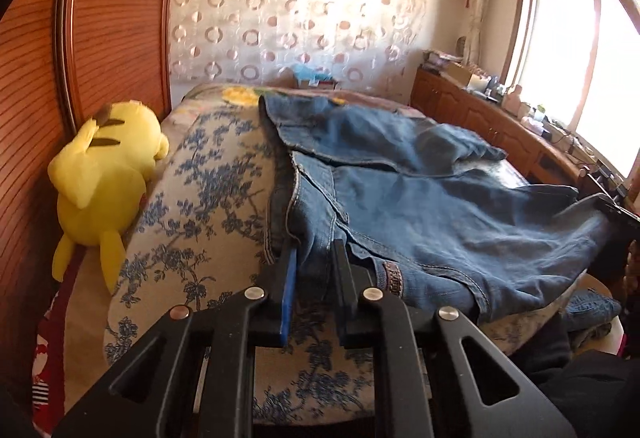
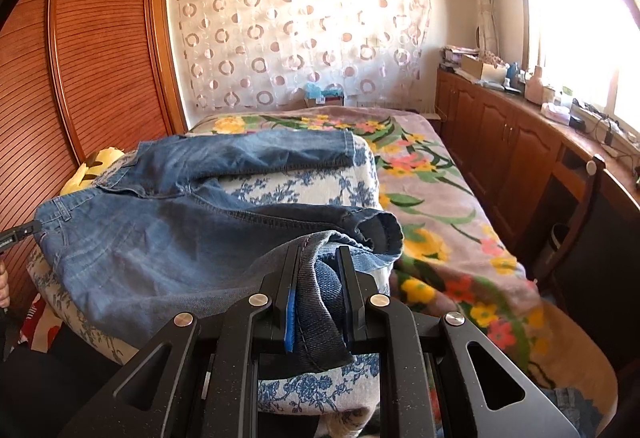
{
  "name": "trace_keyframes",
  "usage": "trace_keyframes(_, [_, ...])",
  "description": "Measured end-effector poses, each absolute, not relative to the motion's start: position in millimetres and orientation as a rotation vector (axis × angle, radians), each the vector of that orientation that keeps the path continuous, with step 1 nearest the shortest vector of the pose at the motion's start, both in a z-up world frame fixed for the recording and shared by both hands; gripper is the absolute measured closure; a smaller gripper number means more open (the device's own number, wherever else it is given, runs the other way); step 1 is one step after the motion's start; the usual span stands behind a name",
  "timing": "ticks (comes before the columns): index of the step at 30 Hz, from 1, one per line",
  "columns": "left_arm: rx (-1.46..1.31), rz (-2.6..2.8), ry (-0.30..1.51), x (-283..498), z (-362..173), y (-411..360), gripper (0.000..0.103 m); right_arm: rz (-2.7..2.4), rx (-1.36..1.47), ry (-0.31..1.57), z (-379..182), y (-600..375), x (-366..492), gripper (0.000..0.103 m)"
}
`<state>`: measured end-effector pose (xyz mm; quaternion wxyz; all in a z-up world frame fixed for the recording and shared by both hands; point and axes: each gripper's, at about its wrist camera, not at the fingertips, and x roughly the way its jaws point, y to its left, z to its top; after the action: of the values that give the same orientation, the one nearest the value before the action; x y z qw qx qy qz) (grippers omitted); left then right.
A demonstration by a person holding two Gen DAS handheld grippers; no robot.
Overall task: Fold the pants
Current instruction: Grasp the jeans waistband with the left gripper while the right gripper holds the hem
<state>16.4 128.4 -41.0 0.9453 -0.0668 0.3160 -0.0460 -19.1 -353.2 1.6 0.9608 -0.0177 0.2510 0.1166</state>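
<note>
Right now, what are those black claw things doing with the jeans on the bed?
A person is folding a pair of blue jeans on the bed, using two hand-held grippers. The left gripper is clamped on the waistband end. The right gripper is clamped on a leg cuff. The jeans are partly lifted and rumpled, not yet folded. A yellow plush toy lies beside them.

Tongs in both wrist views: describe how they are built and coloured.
Both are alike. The left tongs and the right tongs each have two straight black fingers, with a bright blue pad lining the inner face. Behind them spread matte black angular linkage arms with triangular cut-outs, joined by round silver rivets. No cables or markings show. In the right wrist view, the left tongs' black tip pokes in at the left edge.
</note>
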Motion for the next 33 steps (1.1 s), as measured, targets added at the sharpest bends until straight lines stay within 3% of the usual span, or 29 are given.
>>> trace_keyframes(24, [-0.116,-0.113,0.481,-24,37,132,0.087,0.282,-0.053,0.326,14,-368,-44,0.086])
trace_keyframes(33, [-0.113,-0.115,0.538,-6,16,129,0.087,0.265,-0.05,0.337,-18,-364,-22,0.086])
